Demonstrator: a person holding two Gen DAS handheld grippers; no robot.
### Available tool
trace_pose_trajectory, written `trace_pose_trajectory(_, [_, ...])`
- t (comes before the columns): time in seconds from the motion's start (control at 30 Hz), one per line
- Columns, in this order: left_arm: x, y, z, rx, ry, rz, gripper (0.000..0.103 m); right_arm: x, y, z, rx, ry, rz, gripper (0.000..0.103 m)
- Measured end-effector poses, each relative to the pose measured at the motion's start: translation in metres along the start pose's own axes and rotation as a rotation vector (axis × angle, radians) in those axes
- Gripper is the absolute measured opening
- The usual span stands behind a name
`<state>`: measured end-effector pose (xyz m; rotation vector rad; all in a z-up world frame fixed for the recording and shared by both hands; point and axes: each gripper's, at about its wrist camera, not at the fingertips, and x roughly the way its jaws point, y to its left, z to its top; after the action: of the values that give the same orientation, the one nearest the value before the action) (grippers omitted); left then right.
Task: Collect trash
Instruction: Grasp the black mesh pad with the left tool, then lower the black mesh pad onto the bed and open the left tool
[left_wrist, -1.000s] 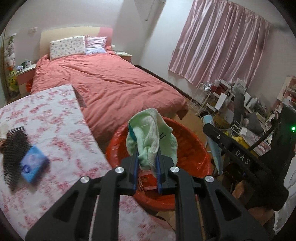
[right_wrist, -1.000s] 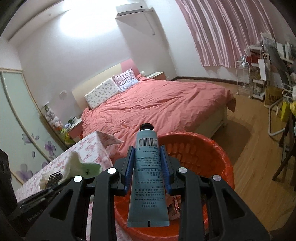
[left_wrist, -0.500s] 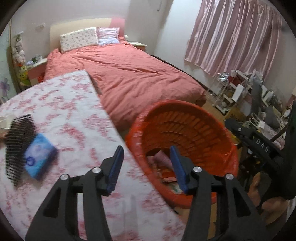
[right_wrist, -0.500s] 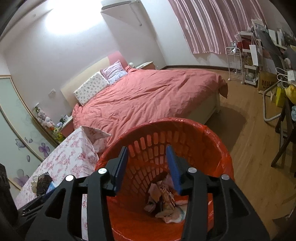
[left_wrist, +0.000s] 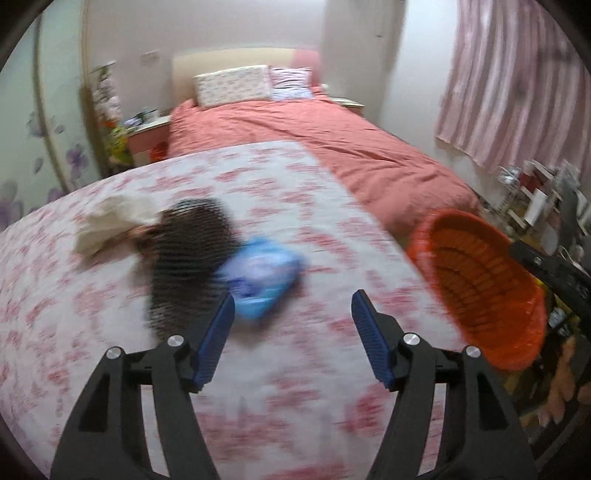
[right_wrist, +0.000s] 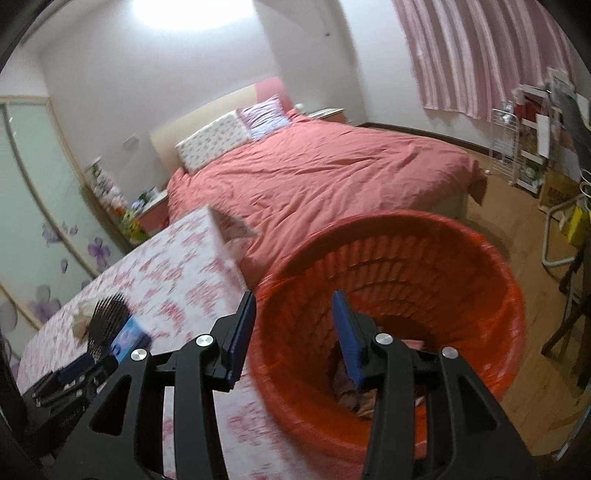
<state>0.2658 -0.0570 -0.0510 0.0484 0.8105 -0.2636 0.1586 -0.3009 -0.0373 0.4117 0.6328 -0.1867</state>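
Your left hand-held gripper (left_wrist: 291, 314), jaws just widened and empty, hovers over the counter (left_wrist: 110, 350); the blue packet (left_wrist: 262, 277) lies at 11 o'clock. Your right hand-held gripper (right_wrist: 293, 317), half-open, empty, straddles the orange basket's (right_wrist: 480, 280) rim.

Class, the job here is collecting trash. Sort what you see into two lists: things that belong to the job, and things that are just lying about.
Belongs to the job:
- orange basket, some rubbish already in it
- crumpled tissue on the table
- blue packet, possibly trash
- left gripper and right gripper, jaws open, empty

Just lying about:
- black hairbrush
- bed
- pillows
- curtain
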Motion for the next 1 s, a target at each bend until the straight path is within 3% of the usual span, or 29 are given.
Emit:
trace_pose_trajectory(0.23, [0.006, 0.073, -0.002, -0.127, 0.018, 0.104, 0.065, 0.010, 0.040, -0.020, -0.090, 0.069, 0.048, 0.044])
trace_pose_trajectory(0.43, [0.027, 0.097, 0.005, -0.216, 0.071, 0.057, 0.064, 0.015, 0.070, -0.034, -0.149, 0.110, 0.077, 0.044])
trace_pose_trajectory(0.5, [0.033, 0.095, 0.006, -0.220, 0.082, 0.044, 0.060, 0.018, 0.076, -0.036, -0.163, 0.119, 0.080, 0.044])
trace_pose_trajectory(0.57, [0.036, 0.092, 0.007, -0.214, 0.088, 0.020, 0.037, 0.020, 0.082, -0.038, -0.170, 0.128, 0.082, 0.044])
trace_pose_trajectory(0.67, [0.035, 0.087, 0.007, -0.187, 0.080, 0.003, 0.013, 0.022, 0.088, -0.042, -0.182, 0.137, 0.084, 0.044])
trace_pose_trajectory(1.0, [-0.018, 0.129, -0.029, -0.160, 0.018, 0.061, 0.008, 0.034, 0.127, -0.056, -0.228, 0.181, 0.122, 0.044])
